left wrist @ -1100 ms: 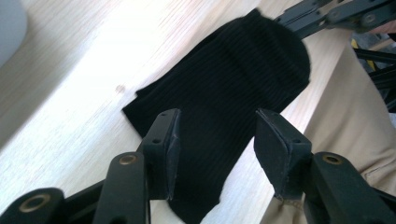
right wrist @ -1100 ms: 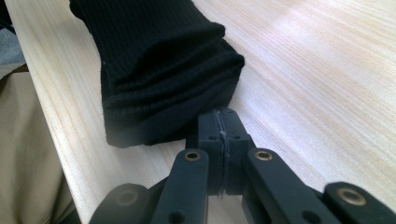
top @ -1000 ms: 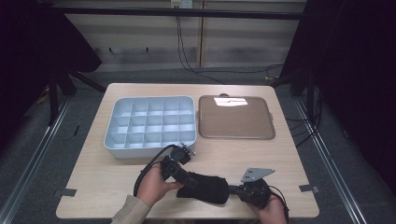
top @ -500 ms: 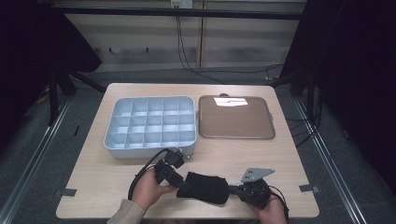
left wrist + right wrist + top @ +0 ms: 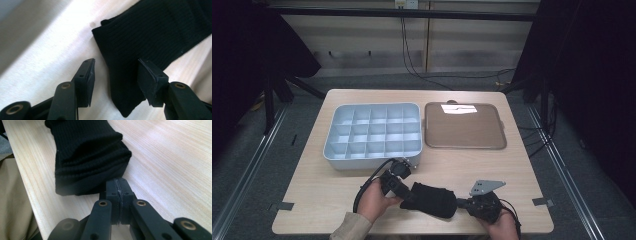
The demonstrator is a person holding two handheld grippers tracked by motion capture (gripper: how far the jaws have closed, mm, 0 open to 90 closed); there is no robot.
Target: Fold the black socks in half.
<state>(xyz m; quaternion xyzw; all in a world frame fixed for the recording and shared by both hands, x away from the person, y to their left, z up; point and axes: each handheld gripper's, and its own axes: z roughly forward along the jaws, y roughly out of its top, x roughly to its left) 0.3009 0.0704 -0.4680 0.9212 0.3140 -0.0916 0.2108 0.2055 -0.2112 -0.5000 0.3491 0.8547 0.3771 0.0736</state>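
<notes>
You're working a black sock (image 5: 432,199), lying folded on the near edge of the bench (image 5: 492,165), between your two hands and well apart from the divider tray (image 5: 372,131) and the brown tray (image 5: 464,126) farther back. Your right gripper (image 5: 117,188) is sitting with its jaws pressed flat together right at the thick folded end of the sock; looks like it's pinching a bit of the bottom layer, but the contact is hidden behind the jaws, so can't confirm cloth is actually caught. Your left gripper (image 5: 115,80) is standing wide, jaws straddling the thin corner of the sock, nothing clamped yet. To do this well, you're wanting to push the left gripper a little deeper so both pads are covering fabric, not just the tip of the corner, then close firmly. Keep the lower jaw sliding along the wood so it's getting under every layer. Check the right side is really holding before lifting or pulling, or the fold is likely slipping open.
</notes>
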